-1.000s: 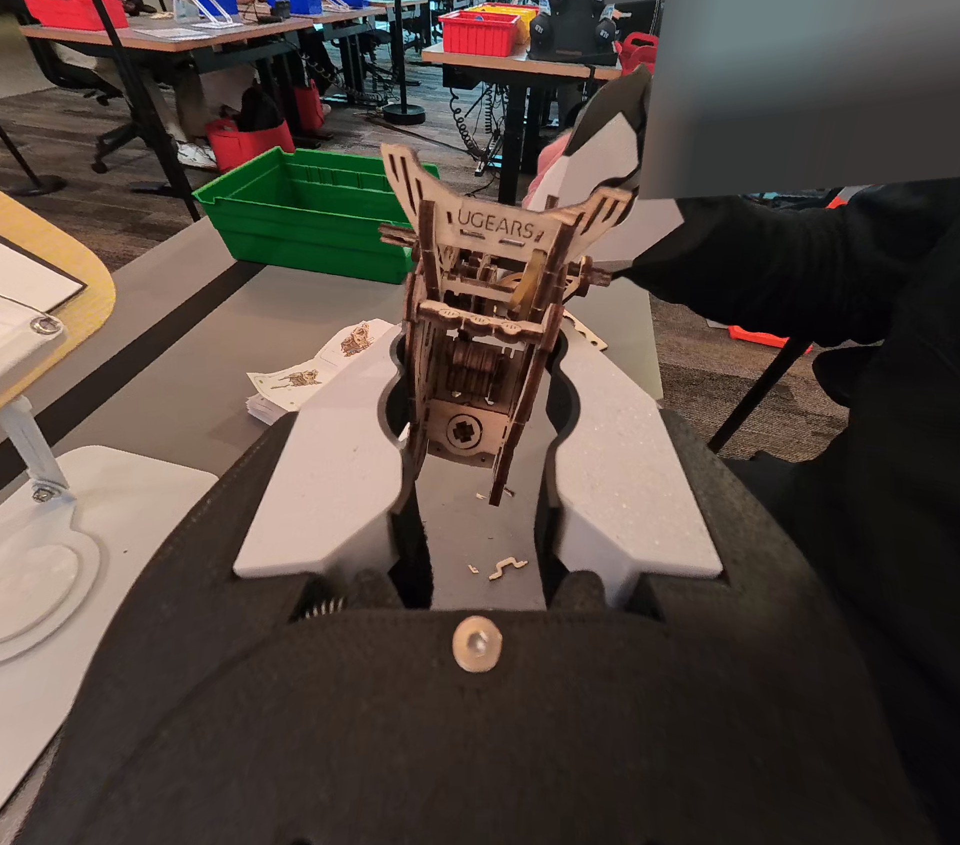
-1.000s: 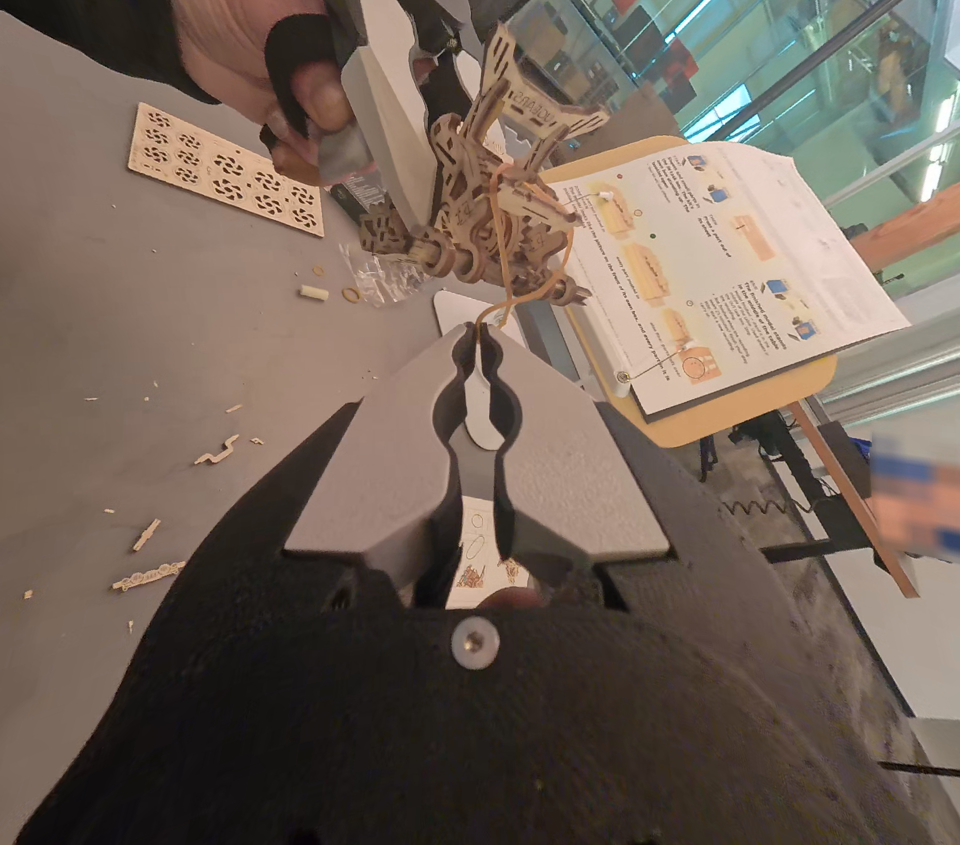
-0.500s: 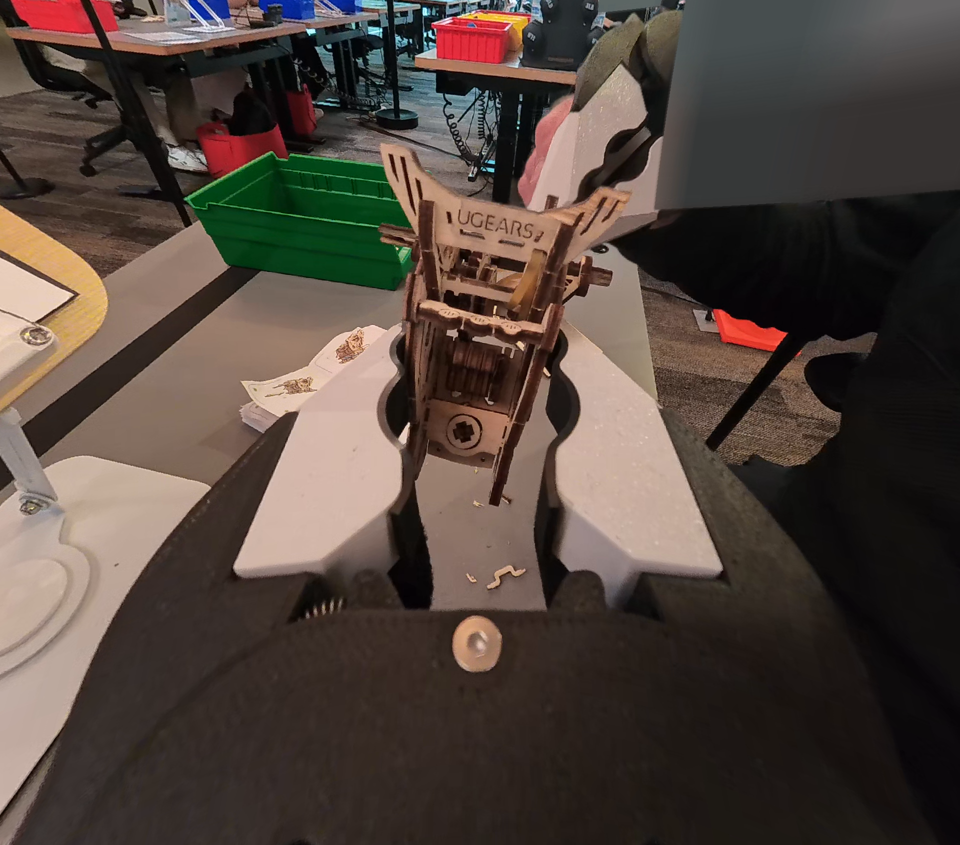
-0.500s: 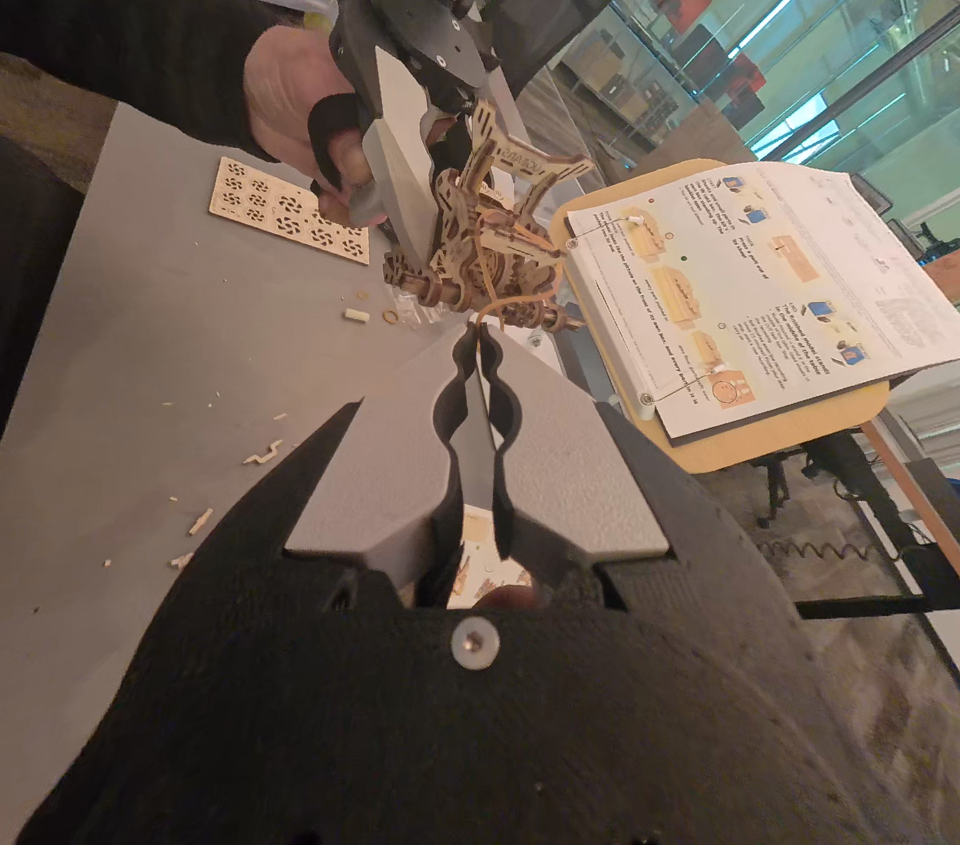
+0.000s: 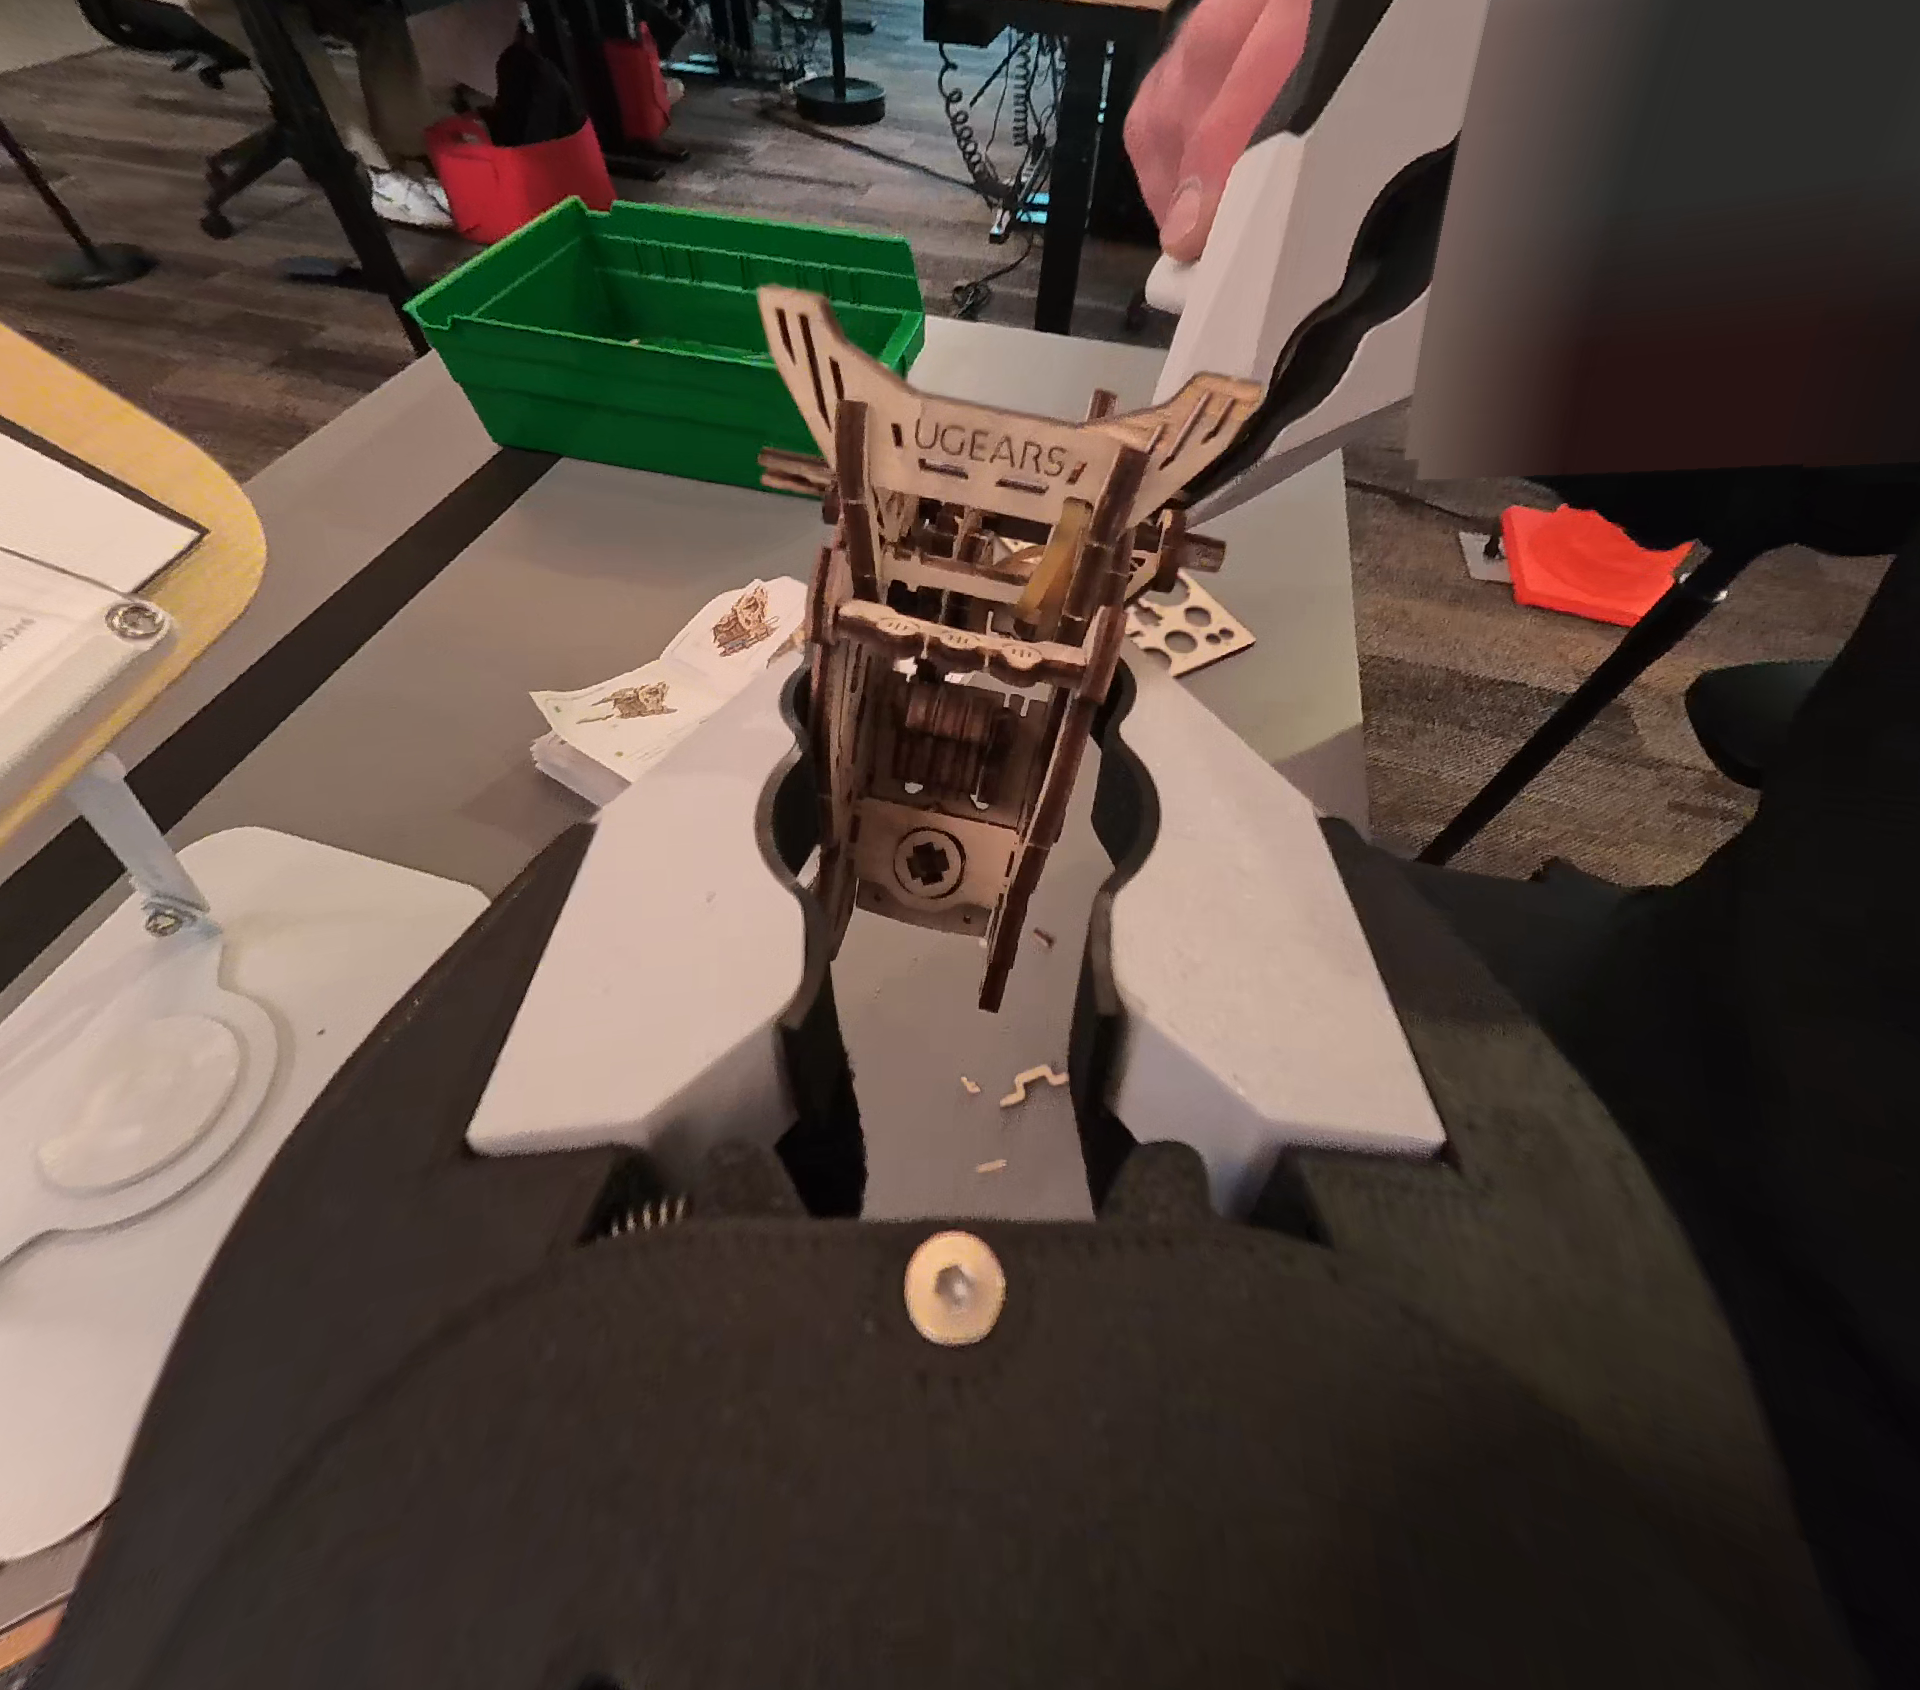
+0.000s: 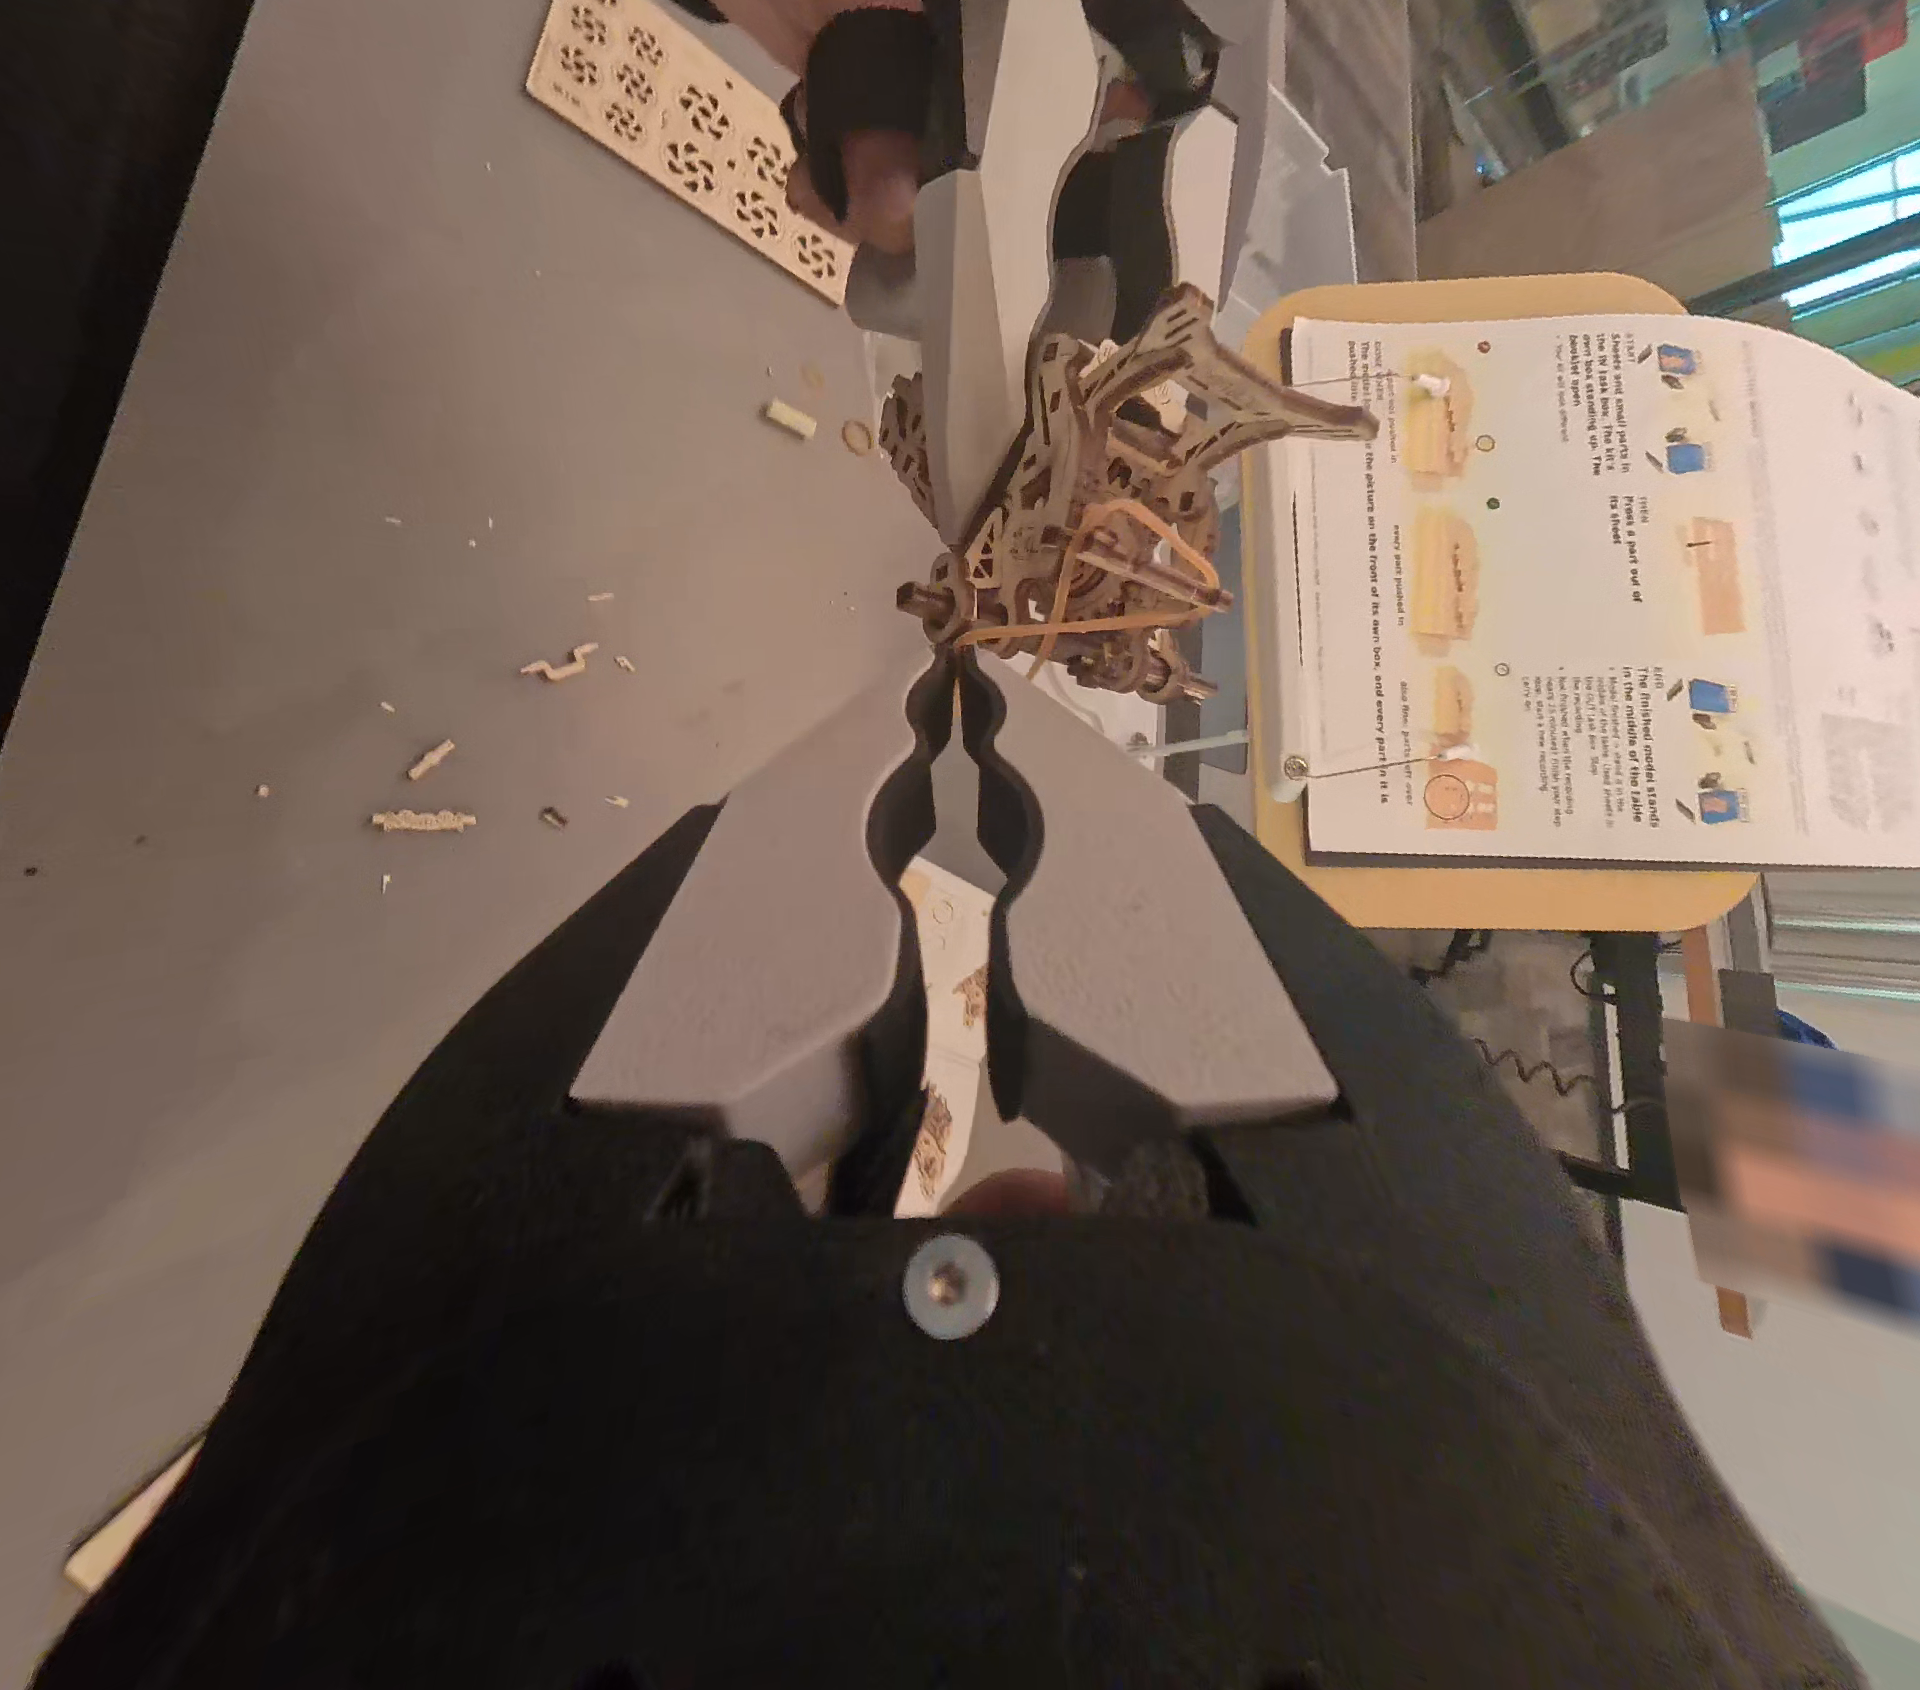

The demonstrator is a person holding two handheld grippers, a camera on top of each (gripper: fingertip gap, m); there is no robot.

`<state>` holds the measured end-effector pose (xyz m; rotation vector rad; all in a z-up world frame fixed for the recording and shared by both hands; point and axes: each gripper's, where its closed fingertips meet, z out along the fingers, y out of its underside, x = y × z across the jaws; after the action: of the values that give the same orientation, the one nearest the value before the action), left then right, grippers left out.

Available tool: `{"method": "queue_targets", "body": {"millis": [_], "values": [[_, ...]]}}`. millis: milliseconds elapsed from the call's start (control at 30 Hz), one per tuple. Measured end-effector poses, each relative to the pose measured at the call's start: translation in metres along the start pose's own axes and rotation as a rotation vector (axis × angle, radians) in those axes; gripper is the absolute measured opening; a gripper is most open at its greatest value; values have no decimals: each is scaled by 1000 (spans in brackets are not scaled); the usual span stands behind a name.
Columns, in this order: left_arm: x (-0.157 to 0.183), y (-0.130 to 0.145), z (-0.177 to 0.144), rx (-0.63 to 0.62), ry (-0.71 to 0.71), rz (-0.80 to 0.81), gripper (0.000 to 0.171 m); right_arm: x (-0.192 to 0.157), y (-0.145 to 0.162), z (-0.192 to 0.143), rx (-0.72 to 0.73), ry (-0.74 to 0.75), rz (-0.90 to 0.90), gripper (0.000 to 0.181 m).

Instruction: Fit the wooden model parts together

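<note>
My left gripper is shut on the wooden model, a brown laser-cut frame with gears, and holds it upright above the grey table. My right gripper is shut on a tan rubber band, which loops across the model. Its tips sit right at a small axle on the model's side. In the right wrist view the left gripper comes down from above, held by a hand. In the left wrist view the right gripper shows behind the model's upper right.
A green bin stands at the table's far edge, with folded leaflets in front of it. An instruction sheet lies on a tan board. A cut-out wooden sheet and wood scraps lie on the table. The gap from one gripper's tips to the other's is roughly 5 cm.
My right gripper has rolled and moved in close to the model, keeping hold of the rubber band, which now lies taut across it. The left gripper still holds the model almost still.
</note>
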<state>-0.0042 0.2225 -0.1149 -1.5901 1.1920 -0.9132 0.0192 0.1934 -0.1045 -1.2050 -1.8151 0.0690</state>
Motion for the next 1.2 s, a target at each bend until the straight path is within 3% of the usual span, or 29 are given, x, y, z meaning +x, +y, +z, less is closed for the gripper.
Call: {"method": "queue_targets", "body": {"millis": [567,1200], "values": [[-3,7,12,-209,-138,180,48,-5,-6,-6,-9,-110,-12,0],[4,6,21,-283,-139,231,48,14,-2,-13,102,-91,139,0]]}}
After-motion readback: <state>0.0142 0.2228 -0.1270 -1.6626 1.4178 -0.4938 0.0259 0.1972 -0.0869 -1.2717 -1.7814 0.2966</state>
